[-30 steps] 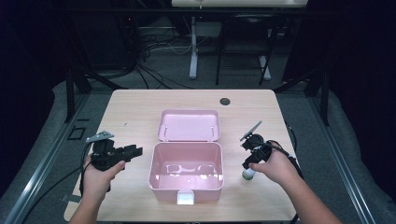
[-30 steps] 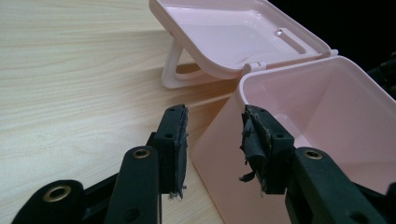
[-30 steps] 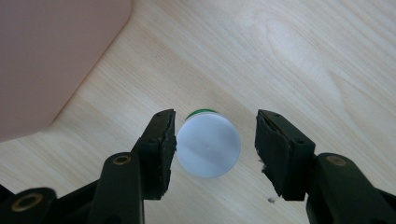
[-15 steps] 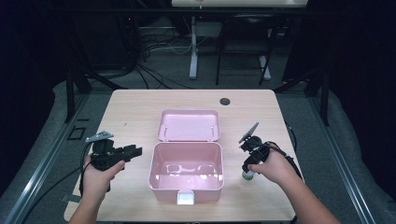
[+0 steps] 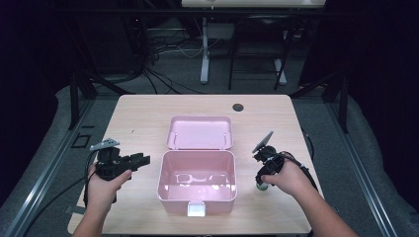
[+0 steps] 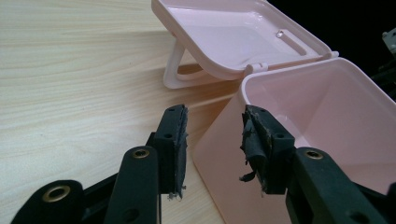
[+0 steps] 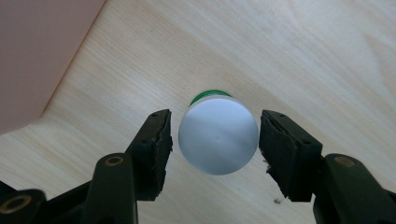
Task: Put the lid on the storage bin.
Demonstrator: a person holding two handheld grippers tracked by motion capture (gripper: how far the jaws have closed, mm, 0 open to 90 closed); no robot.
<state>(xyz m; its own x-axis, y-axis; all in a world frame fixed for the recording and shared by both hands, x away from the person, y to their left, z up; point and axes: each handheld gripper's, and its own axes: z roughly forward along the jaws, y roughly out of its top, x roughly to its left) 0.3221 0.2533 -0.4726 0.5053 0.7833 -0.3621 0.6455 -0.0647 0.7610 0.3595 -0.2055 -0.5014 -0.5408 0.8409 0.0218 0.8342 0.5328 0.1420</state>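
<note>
Jaws on my right gripper (image 7: 215, 140) have just been opening, pads flanking a green-banded white bottle (image 7: 218, 134) with gaps either side | bottle upright on table (image 5: 148, 113), right of pink box (image 5: 196, 180) | left gripper (image 6: 212, 140) spread wide, empty, at box's left wall | lid (image 5: 199, 132) open behind

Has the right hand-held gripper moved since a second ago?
Barely: the right hand-held gripper stays right of the open pink plastic box, over the white-capped green bottle. Its jaws have just been opening, bottle between them.
</note>
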